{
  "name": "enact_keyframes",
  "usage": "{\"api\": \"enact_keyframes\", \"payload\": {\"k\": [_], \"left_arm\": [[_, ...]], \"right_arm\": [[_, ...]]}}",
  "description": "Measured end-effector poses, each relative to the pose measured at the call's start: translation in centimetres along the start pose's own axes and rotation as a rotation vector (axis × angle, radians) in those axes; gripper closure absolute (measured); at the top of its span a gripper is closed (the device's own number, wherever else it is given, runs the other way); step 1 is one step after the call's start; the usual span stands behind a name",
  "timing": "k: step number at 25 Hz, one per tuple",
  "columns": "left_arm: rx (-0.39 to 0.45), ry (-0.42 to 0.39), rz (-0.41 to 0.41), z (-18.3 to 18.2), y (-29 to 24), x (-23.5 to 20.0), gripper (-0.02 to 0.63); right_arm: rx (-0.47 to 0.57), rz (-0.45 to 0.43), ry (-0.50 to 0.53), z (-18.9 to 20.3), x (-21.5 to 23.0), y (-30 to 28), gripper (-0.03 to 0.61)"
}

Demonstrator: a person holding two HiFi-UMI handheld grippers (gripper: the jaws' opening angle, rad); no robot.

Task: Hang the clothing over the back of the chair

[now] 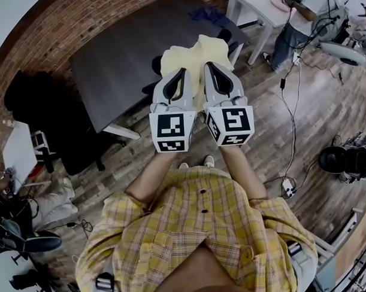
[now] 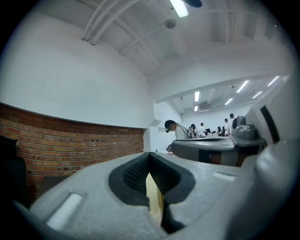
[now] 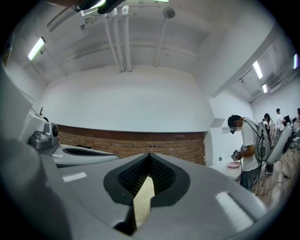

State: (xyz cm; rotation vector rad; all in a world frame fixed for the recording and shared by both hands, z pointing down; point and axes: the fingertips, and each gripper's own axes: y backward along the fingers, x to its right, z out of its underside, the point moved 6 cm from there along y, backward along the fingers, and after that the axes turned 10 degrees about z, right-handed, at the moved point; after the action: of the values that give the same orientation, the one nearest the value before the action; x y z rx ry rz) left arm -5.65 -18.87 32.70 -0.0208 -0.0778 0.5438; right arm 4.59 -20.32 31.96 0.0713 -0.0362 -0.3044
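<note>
The clothing (image 1: 196, 55) is a pale yellow fabric held up in front of me, over the near edge of a dark table. My left gripper (image 1: 182, 73) and right gripper (image 1: 211, 68) stand side by side, both pointing away from me, each shut on the fabric's near edge. The left gripper view shows a strip of the yellow cloth (image 2: 155, 199) pinched between the black pads (image 2: 133, 176). The right gripper view shows the same kind of cloth strip (image 3: 142, 202) clamped in its jaws. A dark chair (image 1: 154, 65) shows only in part, beneath and beside the hanging cloth.
A dark table (image 1: 114, 53) lies ahead with a blue cloth (image 1: 207, 16) at its far end. A white table (image 1: 259, 10) and a standing person (image 1: 293, 32) are at the upper right. Cables (image 1: 294, 110) and a power strip (image 1: 287, 188) lie on the wooden floor. Black chairs (image 1: 58, 126) stand at left.
</note>
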Motion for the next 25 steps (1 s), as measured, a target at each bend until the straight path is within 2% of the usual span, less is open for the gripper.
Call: {"api": "enact_keyframes", "payload": {"k": [5,11,17,25], "left_arm": [[-0.001,-0.002,0.013,0.6,0.4,0.8,0.612],[-0.004,0.015,0.008,1.4,1.1,1.2,0.612],[-0.016,0.020,0.009,2.1,1.2,1.4,0.612],[-0.033,0.013,0.010,3.1,1.4,2.3,0.612]], "right_arm": [[-0.007,0.000,-0.001,0.5,-0.2,0.7,0.584],[-0.025,0.039,-0.009,1.7,0.0,2.0,0.584],[-0.051,0.038,0.022,3.1,-0.6,2.6,0.583],[-0.066,0.045,0.012,4.2,0.1,3.5,0.581]]}}
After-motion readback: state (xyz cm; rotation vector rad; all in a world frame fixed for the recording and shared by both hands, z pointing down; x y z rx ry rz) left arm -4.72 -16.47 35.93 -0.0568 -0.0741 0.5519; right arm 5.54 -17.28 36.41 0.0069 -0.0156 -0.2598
